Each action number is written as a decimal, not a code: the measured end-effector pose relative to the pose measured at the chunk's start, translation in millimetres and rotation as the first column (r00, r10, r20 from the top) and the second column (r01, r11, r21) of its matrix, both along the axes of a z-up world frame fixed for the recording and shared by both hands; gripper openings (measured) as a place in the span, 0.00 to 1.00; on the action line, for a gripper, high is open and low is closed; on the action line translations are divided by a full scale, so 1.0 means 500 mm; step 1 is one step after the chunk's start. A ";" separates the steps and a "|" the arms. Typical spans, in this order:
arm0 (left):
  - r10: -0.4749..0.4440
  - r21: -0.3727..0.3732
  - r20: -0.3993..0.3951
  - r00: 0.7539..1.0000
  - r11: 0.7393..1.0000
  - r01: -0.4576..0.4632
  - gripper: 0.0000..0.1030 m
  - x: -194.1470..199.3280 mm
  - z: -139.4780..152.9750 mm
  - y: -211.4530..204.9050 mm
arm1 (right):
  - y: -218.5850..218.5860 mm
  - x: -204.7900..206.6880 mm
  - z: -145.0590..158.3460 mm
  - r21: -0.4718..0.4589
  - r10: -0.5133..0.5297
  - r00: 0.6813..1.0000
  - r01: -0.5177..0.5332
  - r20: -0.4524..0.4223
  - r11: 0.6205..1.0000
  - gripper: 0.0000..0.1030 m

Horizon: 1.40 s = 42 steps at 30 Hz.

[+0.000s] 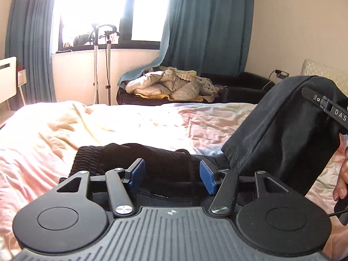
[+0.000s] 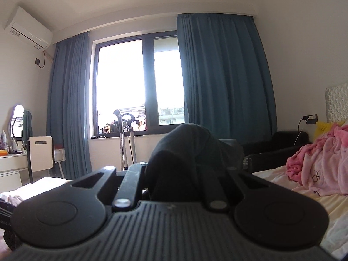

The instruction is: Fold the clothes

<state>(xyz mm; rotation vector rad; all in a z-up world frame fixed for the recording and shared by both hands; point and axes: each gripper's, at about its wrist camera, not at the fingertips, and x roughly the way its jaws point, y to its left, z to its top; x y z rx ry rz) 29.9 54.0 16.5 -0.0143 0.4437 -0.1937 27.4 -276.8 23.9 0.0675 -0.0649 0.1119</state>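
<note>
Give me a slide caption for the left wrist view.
Left gripper open over black trousers on the bed, while the right gripper lifts one trouser leg.

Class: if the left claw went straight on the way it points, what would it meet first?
Probably the black trousers lying on the bed, between the open left claw fingers; depth is uncertain.

Lettering: "DAS", white capitals, cut off by the frame edge
Carrier: black arm of the right tongs (image 1: 326, 106), far right, against dark trousers (image 1: 282, 134)
Other text: none legible
</note>
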 end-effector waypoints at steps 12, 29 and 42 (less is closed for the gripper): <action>0.286 -0.120 0.120 0.951 0.955 -0.272 0.86 0.003 0.028 0.172 | 0.330 0.088 0.004 -0.265 0.091 0.994 -0.105 -0.067 0.959 0.15; 0.428 -0.322 0.077 0.901 0.866 -0.384 0.87 0.015 0.019 0.284 | 0.711 0.143 -0.183 -0.402 0.340 0.872 -0.470 -0.354 0.786 0.26; 0.300 -0.283 -0.027 0.954 0.913 -0.295 0.87 0.036 -0.014 0.196 | 0.413 -0.004 -0.089 -0.213 0.418 0.864 -0.480 -0.279 0.851 0.63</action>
